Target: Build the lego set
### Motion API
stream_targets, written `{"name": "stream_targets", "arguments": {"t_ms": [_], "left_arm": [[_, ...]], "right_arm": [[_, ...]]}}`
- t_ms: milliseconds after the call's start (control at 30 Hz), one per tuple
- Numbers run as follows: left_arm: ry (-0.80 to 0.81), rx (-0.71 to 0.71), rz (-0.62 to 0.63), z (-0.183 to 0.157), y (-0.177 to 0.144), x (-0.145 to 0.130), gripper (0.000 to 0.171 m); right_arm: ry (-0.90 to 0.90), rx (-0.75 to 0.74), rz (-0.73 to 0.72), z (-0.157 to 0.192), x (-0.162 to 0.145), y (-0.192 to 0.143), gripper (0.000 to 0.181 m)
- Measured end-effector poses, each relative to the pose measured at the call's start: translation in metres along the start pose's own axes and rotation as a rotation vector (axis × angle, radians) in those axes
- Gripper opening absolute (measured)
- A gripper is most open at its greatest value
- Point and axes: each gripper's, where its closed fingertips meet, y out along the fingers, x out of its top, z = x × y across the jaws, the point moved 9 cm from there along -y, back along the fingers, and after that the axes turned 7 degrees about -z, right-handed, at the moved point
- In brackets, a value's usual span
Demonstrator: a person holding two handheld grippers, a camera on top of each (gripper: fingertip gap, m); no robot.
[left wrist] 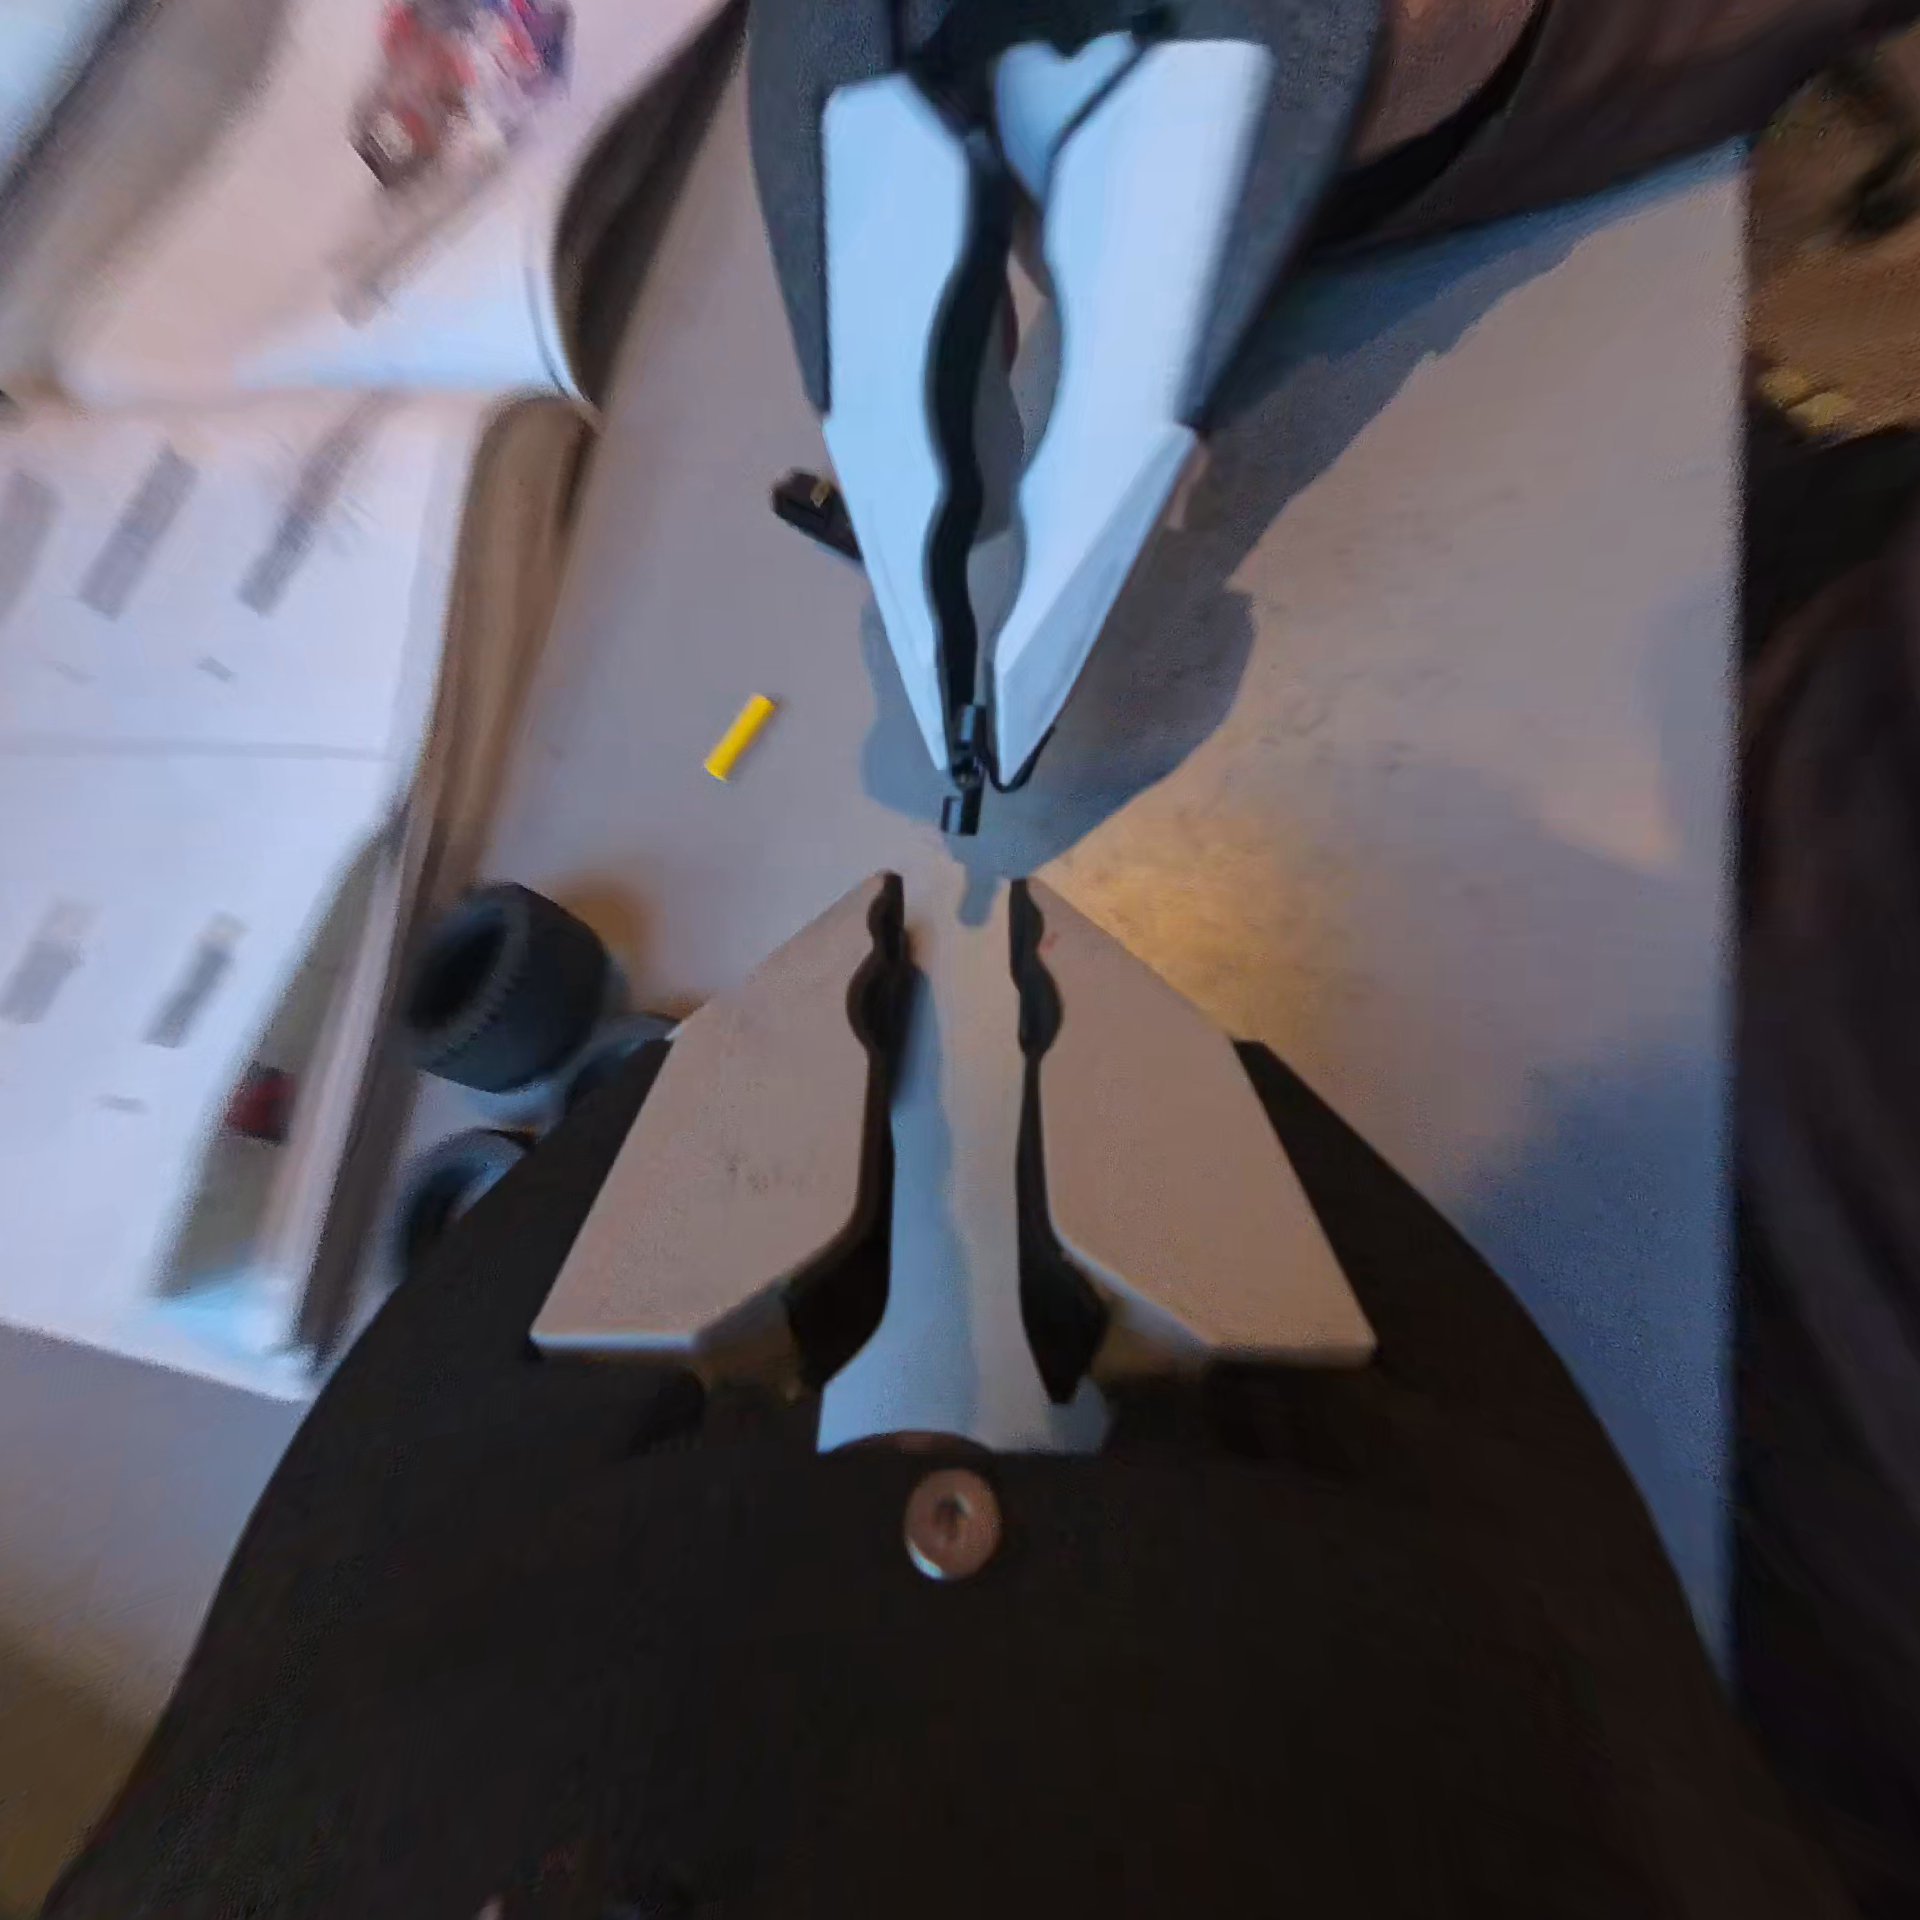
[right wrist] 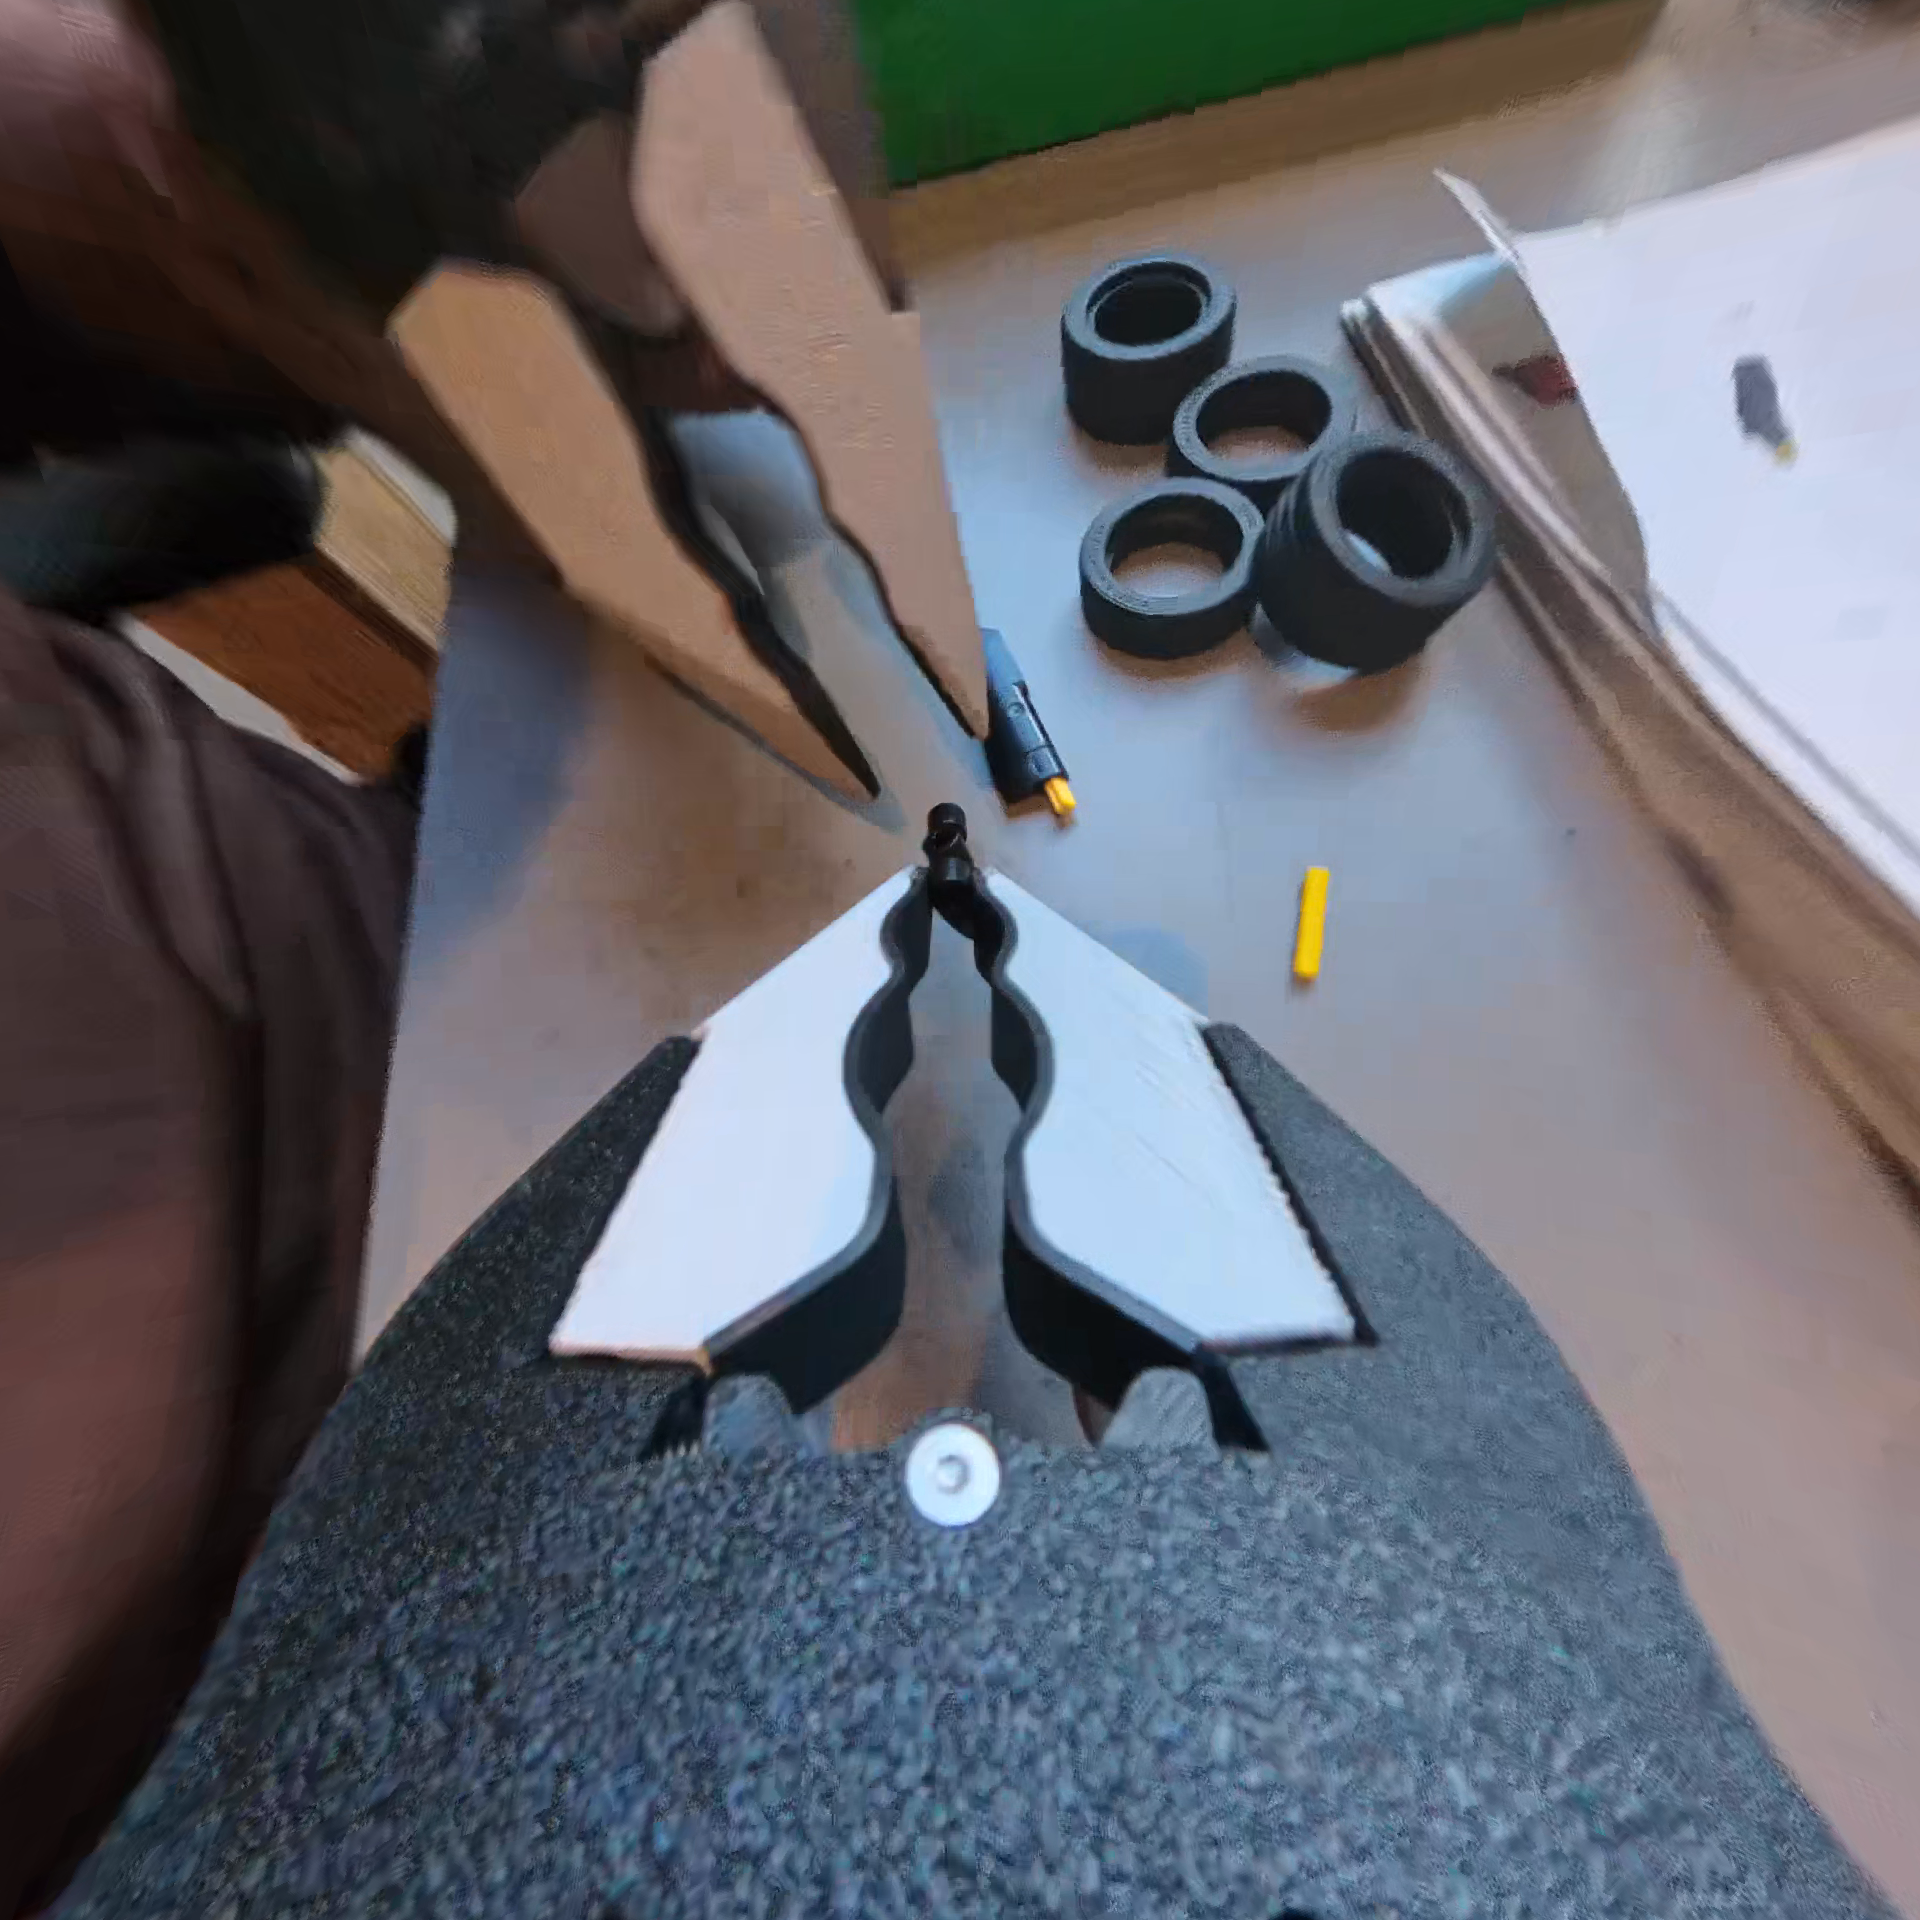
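Right wrist view: four black tyres (right wrist: pixel 1262 473) nr booklet (right wrist: pixel 1714 436), yellow pin (right wrist: pixel 1311 923) loose.

I've got four matte black tyres (right wrist: pixel 1262 468), two bright yellow pins (right wrist: pixel 1311 923), a tiny black connector (right wrist: pixel 948 847), white booklet pages (right wrist: pixel 1766 436), all on a pale grey tabletop (right wrist: pixel 1455 1039).

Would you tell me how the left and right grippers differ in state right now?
The left gripper is open and holds nothing; the right gripper is shut on a small black pin. Left fingertips stand apart; right fingertips converge on the pin. Both point tip to tip above the table.
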Motion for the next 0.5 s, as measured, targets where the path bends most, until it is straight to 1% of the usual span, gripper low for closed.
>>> {"name": "stream_targets", "arguments": {"t_ms": [67, 133, 233, 300, 400, 500], "left_arm": [[0.159, 0.111, -0.036, -0.006, 0.001, 0.007, 0.018], [0.253, 0.173, -0.055, -0.010, 0.003, 0.010, 0.019], [0.312, 0.172, -0.066, -0.013, 0.005, 0.010, 0.022], [0.346, 0.206, -0.082, -0.013, 0.004, 0.011, 0.022], [0.423, 0.235, -0.100, -0.017, 0.005, 0.016, 0.023], [0.465, 0.233, -0.079, -0.019, 0.010, 0.014, 0.023]], "right_arm": [[0.160, 0.087, -0.040, -0.008, -0.001, -0.003, 0.005], [0.280, 0.164, -0.087, -0.014, -0.001, -0.007, 0.005], [0.409, 0.248, -0.127, -0.020, -0.003, -0.010, 0.005], [0.476, 0.295, -0.135, -0.023, -0.006, -0.010, 0.005], [0.549, 0.363, -0.157, -0.024, -0.007, -0.008, 0.005], [0.595, 0.405, -0.179, -0.025, -0.007, -0.009, 0.005]]}}
